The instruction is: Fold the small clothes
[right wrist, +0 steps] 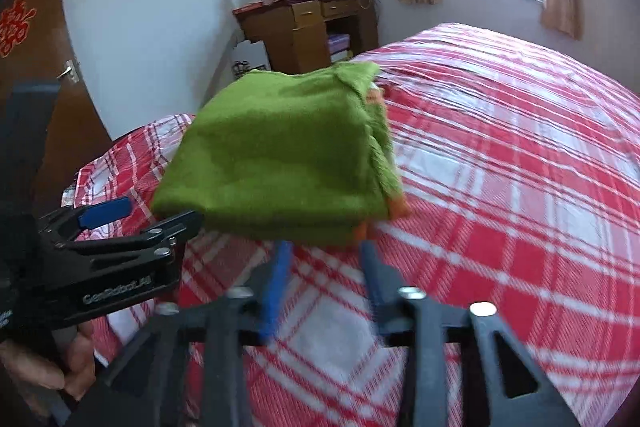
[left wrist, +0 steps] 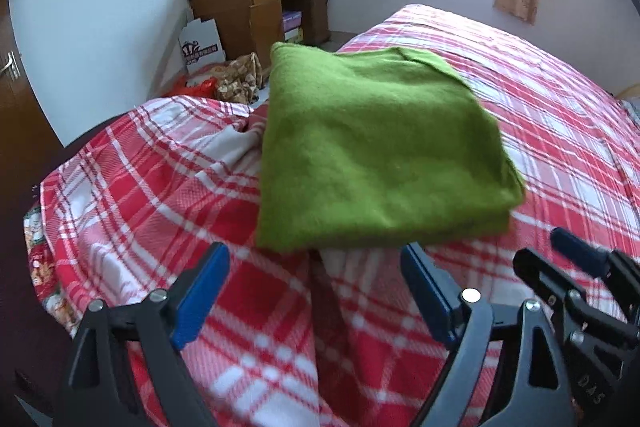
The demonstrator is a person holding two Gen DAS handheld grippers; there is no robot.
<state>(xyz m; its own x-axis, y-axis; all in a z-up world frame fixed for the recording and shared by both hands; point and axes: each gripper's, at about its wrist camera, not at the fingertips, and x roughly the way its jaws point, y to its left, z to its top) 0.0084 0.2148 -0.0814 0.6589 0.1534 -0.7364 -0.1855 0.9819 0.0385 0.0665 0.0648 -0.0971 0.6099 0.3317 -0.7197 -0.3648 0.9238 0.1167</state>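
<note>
On plaid bedspread [left wrist: 160, 211]: fuzzy green garment [left wrist: 372, 155], folded square

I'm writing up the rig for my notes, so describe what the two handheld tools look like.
Both are black, angular frames with triangular cut-outs and silver rivets, each ending in two flat blue fingers. On the left tool the blue pads are long slabs. The right tool looks the same, blurred. From the right wrist view, the left tool carries white lettering on its black body. No cables or sleeves are visible.
</note>
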